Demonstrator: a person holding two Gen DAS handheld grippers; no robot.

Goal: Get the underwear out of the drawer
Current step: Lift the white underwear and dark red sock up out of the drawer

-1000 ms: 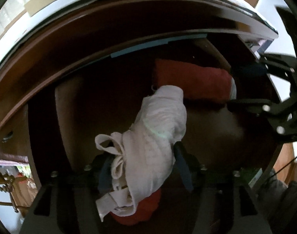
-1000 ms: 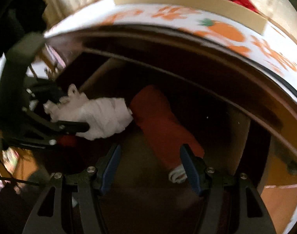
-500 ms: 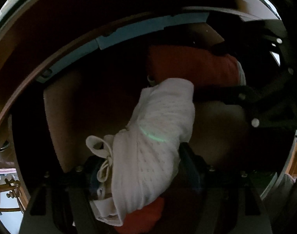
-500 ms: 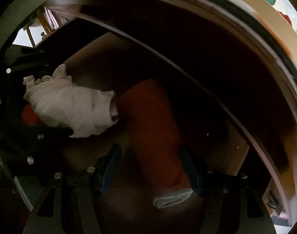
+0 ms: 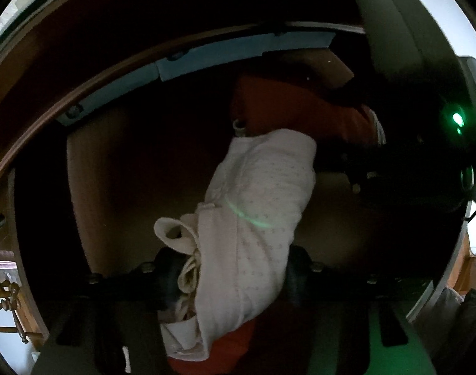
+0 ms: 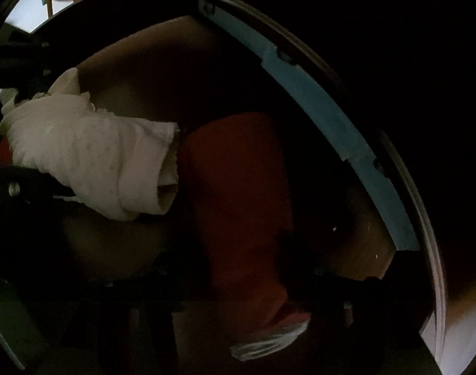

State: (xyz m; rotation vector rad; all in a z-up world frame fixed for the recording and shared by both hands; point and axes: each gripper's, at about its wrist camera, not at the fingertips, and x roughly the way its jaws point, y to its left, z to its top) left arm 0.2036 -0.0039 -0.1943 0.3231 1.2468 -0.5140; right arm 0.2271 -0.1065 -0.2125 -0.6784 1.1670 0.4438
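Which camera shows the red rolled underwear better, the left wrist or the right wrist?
The right wrist view: the red rolled underwear runs along the middle of the picture, its white band visible at the near end. In the left wrist view the same roll lies farther back, dark, partly hidden behind the white underwear.

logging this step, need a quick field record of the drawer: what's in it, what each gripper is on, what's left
place: inside a dark wooden drawer
white underwear: rolled, between the left gripper pads, jaws closing on it
red underwear: rolled, lying beside the white roll, between the right gripper fingers, jaws closing
second red item: under the white roll, mostly hidden
lifted out: nothing yet
light: dim, details hard to read
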